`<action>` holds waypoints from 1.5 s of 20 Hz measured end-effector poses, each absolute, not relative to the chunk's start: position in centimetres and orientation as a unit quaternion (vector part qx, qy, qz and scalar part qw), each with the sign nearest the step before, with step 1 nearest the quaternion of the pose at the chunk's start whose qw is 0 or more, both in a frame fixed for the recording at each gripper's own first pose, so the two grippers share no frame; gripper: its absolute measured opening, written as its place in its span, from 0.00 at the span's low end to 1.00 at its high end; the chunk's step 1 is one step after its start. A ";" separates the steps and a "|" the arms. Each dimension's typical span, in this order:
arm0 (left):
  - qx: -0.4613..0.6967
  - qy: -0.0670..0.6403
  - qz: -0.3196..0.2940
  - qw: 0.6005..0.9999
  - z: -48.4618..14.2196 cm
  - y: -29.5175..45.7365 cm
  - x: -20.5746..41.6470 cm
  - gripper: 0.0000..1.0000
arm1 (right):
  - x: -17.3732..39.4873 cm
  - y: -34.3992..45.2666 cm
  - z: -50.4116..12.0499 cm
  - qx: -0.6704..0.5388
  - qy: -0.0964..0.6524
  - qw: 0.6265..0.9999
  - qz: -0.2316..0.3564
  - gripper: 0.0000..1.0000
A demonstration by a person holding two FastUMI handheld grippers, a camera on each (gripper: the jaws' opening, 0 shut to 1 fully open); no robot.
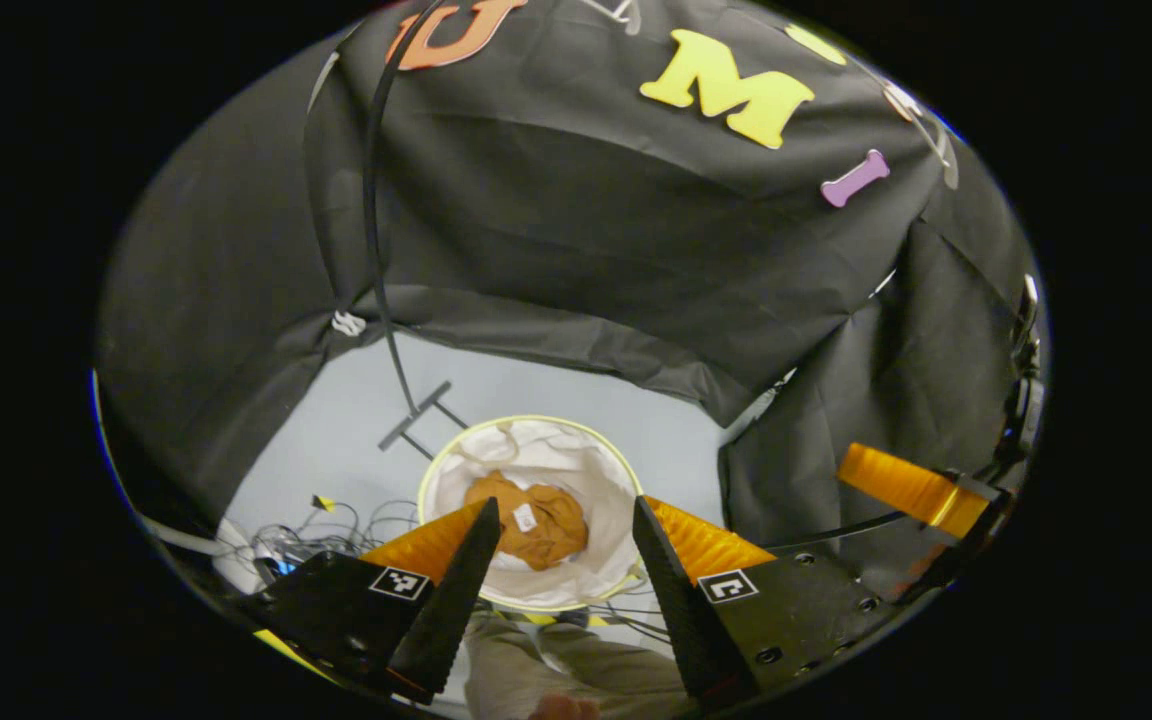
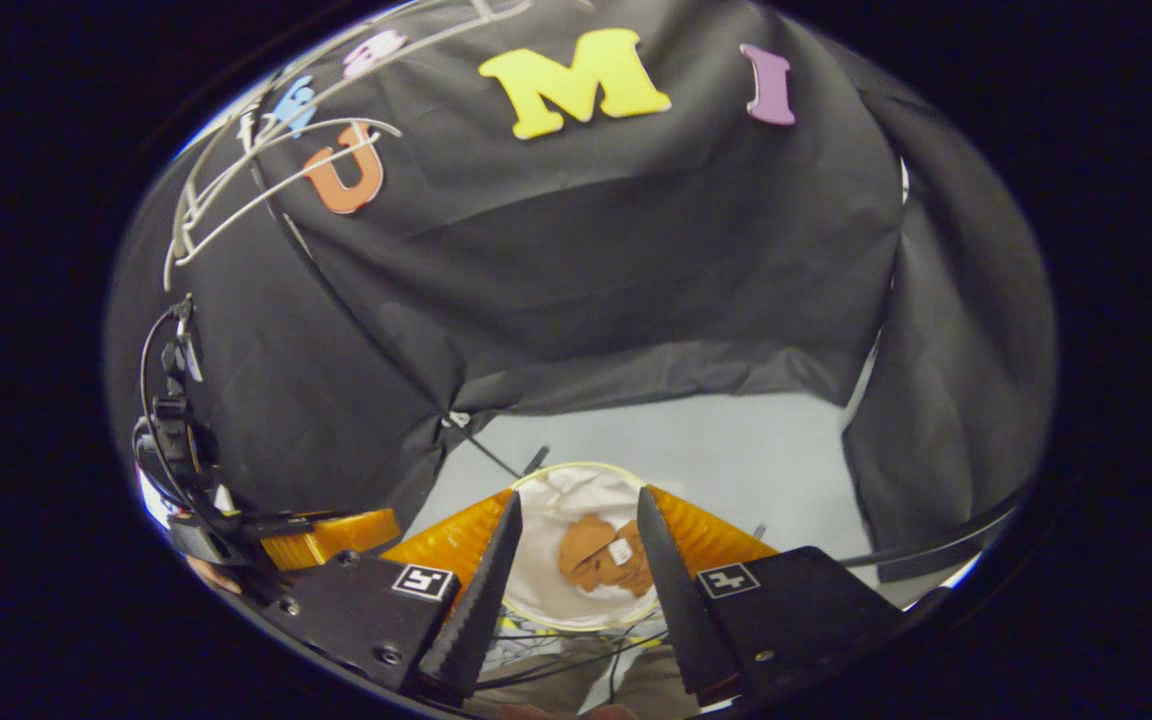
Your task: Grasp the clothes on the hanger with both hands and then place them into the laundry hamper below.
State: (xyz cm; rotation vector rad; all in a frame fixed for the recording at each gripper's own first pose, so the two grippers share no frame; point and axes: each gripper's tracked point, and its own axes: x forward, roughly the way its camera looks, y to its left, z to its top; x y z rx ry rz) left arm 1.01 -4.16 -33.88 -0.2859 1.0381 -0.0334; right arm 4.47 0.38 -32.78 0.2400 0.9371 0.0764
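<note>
The left gripper (image 1: 561,515) hung above the laundry hamper (image 1: 456,465), pointing down, its jaws spread wide with nothing between them. The right gripper (image 2: 576,510) was held likewise, over the hamper (image 2: 548,590), jaws apart and empty. In the left gripper view the other gripper (image 1: 911,490) showed off to the right, near the black cloth wall (image 1: 586,220).

One piece of clothing (image 1: 528,518), orange-brown and crumpled into a loose heap with a small white tag on top, lay at the bottom of the single round hamper, against its white lining. In the right gripper view the same garment (image 2: 604,565) sat framed between the fingers.

The hamper stood on a pale floor (image 1: 356,410), beside a thin black stand (image 1: 414,412) and one tangle of cables (image 1: 306,540). White hangers (image 2: 266,180) hung high against the cloth.
</note>
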 end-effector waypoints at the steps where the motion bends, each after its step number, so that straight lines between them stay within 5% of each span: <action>1: -0.117 0.485 -0.009 0.866 -32.9 -3.8 1.1 0.82 | 4.7 0.1 -31.4 0.106 0.431 0.895 0.038 0.75; 13: 0.018 0.189 0.046 0.981 -11.7 -3.8 4.0 0.82 | 2.6 -5.9 -11.2 0.035 0.168 0.985 0.022 0.77; 14: 0.023 0.169 0.051 0.984 -10.5 -3.9 3.6 0.91 | 1.7 -5.9 -9.1 0.033 0.148 0.988 0.026 0.75; 18: 0.030 0.060 0.074 0.995 -7.3 -3.8 2.3 0.81 | 0.0 -5.4 -3.6 0.018 0.072 0.996 0.047 0.77; 30: 0.066 -0.014 0.109 0.992 -3.8 2.5 -1.4 0.88 | -7.6 -2.6 2.7 -0.018 -0.026 0.999 -0.022 0.75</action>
